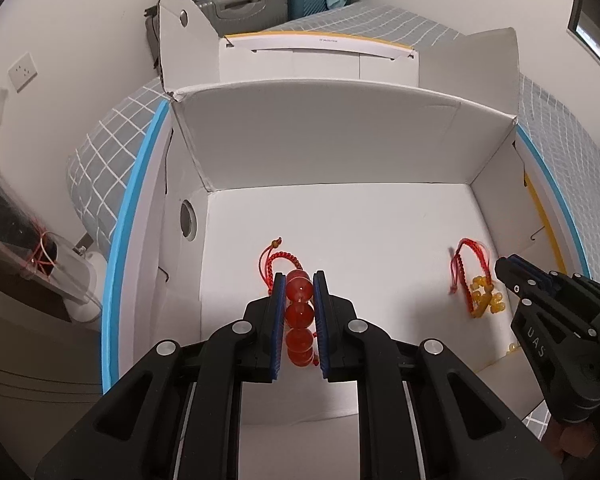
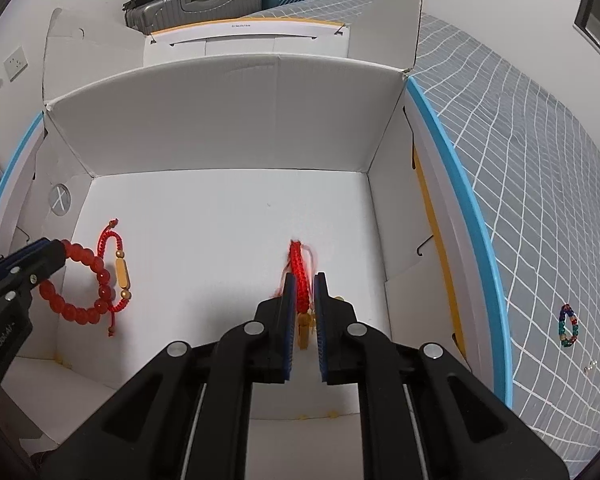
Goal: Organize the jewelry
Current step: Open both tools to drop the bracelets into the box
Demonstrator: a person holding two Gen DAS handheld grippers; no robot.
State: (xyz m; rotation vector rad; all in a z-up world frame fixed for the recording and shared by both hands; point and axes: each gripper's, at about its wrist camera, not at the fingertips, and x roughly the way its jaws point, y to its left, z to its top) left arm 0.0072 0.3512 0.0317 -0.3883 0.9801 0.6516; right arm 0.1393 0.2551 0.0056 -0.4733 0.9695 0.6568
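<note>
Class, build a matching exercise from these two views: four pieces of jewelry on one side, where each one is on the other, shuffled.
Things:
1. red bead bracelet
2. yellow bead bracelet
3. multicolour bead bracelet
4. gold tube bracelet

Places:
A. on the checked bedcover
B. in the left tool
C. in the right tool
D. lying on the box floor

Pairs: 1-B, 2-C, 3-A, 4-D

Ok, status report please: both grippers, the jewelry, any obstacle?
Left gripper shut on red bead bracelet. Right gripper shut on red cord bracelet. Both inside white box. Nothing in the way.
</note>
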